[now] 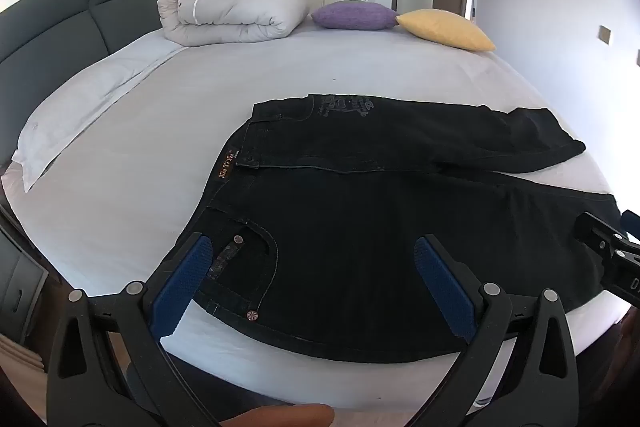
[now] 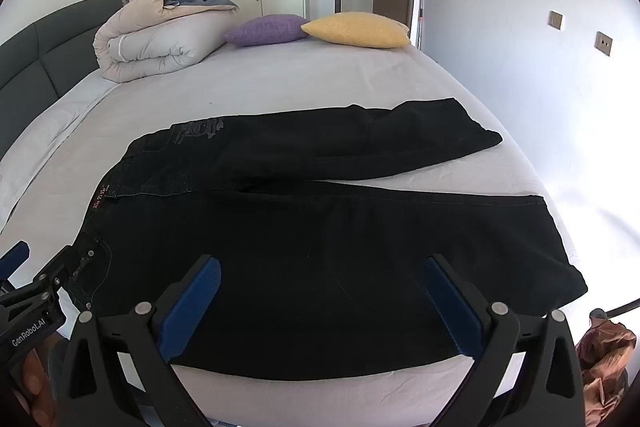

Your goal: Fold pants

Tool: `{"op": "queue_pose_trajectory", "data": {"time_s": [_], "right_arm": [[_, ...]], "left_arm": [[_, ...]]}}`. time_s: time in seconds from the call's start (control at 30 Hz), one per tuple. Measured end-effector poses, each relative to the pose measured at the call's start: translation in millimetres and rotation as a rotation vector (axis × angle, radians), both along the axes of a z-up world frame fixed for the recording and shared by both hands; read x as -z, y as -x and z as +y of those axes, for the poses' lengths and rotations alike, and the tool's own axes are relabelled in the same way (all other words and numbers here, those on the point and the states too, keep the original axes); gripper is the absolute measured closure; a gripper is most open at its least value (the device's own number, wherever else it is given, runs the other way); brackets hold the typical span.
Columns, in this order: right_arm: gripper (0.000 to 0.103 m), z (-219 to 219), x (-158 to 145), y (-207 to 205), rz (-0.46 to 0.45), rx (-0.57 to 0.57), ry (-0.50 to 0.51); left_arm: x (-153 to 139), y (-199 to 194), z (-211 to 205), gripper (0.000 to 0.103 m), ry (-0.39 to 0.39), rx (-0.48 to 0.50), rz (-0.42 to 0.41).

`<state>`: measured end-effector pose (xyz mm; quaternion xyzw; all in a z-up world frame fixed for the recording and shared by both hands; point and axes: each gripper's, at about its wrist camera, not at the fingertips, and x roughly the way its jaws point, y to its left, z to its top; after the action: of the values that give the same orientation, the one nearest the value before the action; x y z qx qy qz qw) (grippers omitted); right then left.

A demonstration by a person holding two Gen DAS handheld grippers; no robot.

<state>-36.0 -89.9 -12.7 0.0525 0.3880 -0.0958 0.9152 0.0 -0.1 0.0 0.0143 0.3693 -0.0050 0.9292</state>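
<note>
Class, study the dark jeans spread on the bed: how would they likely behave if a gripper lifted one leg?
The jeans would probably drape, not stay stiff: they lie flat, following the bed. Being thick-looking denim with rivets, they likely feel fairly heavy. The stitched cloth looks unlikely to slip from the right gripper pads.

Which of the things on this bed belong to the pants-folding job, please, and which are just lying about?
Part of the job:
- black pants, spread flat
- left claw, open
- right claw, open

Just lying about:
- folded duvet
- purple cushion
- yellow cushion
- white pillow
</note>
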Motion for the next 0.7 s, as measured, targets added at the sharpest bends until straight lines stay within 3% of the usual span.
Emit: {"op": "queue_pose_trajectory", "data": {"time_s": [0.7], "right_arm": [[0.0, 2.7, 2.6, -0.3, 0.001, -0.002, 0.009]], "left_arm": [[-0.6, 0.1, 0.0, 0.0, -0.006, -0.001, -0.003]]}}
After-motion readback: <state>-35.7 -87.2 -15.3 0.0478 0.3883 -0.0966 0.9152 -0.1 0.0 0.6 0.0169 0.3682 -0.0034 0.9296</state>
